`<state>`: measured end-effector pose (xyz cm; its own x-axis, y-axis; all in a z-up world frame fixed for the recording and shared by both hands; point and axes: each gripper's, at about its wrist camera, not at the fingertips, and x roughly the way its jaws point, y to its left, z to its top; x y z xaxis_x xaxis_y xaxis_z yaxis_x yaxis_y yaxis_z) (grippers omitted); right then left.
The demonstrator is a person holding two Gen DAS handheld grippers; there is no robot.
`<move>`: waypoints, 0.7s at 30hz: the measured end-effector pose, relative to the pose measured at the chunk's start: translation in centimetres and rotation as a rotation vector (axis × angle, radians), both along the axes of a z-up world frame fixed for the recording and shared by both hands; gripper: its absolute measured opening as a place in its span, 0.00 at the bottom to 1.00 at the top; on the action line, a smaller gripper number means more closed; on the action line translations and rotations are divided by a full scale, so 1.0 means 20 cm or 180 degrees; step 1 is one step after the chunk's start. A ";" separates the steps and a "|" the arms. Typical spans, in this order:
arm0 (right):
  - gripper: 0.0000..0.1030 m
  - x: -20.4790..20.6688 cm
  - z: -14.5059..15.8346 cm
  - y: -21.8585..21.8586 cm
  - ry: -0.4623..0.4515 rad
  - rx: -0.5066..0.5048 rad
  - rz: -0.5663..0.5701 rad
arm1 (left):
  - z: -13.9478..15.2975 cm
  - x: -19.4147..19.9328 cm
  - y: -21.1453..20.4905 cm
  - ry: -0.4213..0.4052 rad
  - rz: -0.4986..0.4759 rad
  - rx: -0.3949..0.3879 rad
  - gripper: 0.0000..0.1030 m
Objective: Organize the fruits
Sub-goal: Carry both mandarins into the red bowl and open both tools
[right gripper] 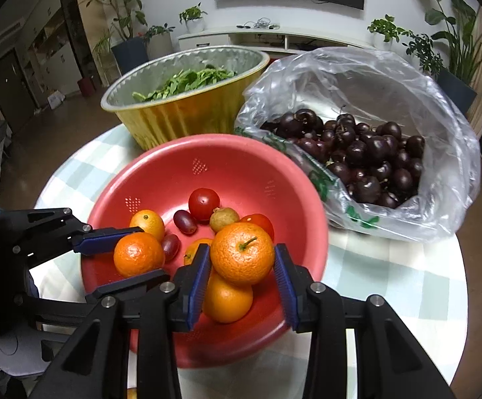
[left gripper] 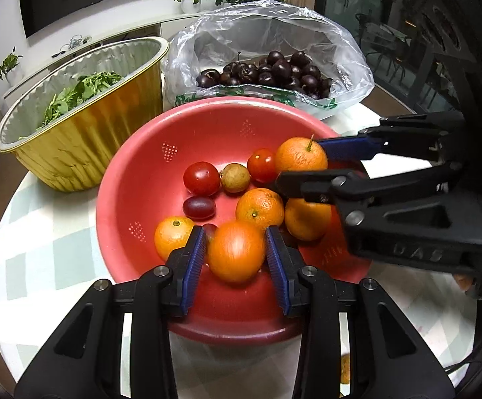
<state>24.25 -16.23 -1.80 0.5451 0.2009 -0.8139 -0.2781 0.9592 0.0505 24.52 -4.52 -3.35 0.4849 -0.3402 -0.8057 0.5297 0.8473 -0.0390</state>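
A red colander bowl point(left gripper: 207, 104) point(right gripper: 187, 153) stands on the round table and holds several mandarins, two cherry tomatoes point(left gripper: 201, 178), a brownish round fruit point(left gripper: 235, 178) and dark grapes point(left gripper: 198, 207). My left gripper point(left gripper: 236, 259) point(right gripper: 152, 251) is shut on a smooth orange mandarin point(left gripper: 236, 251) point(right gripper: 137, 254) over the bowl's near side. My right gripper point(right gripper: 241, 251) point(left gripper: 299, 163) is shut on a mandarin with a green stem point(right gripper: 242, 252) point(left gripper: 300, 158), above another mandarin lying in the bowl point(right gripper: 227, 299). The two grippers hang side by side over the bowl.
A gold foil tub point(left gripper: 84, 146) point(right gripper: 187, 116) with green leaves stands behind the bowl. Beside it, a clear plastic bag point(left gripper: 340, 50) point(right gripper: 447, 173) lies open with dark cherries point(left gripper: 274, 69) point(right gripper: 367, 156). The checked tablecloth point(left gripper: 41, 232) point(right gripper: 390, 282) shows around them. A small orange fruit point(left gripper: 345, 369) lies near the table's front edge.
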 end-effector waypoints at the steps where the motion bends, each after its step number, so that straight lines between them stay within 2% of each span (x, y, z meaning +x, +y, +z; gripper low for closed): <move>1: 0.40 0.01 -0.01 0.01 0.0012 -0.0013 0.0003 | -0.01 0.00 -0.01 -0.0010 -0.0005 0.0004 0.35; 13: 0.40 0.02 -0.06 0.04 -0.0019 -0.0147 0.0044 | -0.02 -0.02 -0.02 -0.0087 -0.0029 0.0029 0.35; 16: 0.42 0.02 -0.06 0.05 -0.0044 -0.0179 0.0054 | -0.01 -0.04 -0.02 -0.0119 -0.0030 0.0045 0.42; 18: 0.42 0.02 -0.06 0.06 -0.0050 -0.0197 0.0057 | 0.00 -0.04 -0.01 -0.0144 -0.0010 0.0028 0.54; 21: 0.44 0.02 -0.06 0.06 -0.0048 -0.0191 0.0059 | 0.01 -0.06 0.00 -0.0193 0.0022 0.0057 0.63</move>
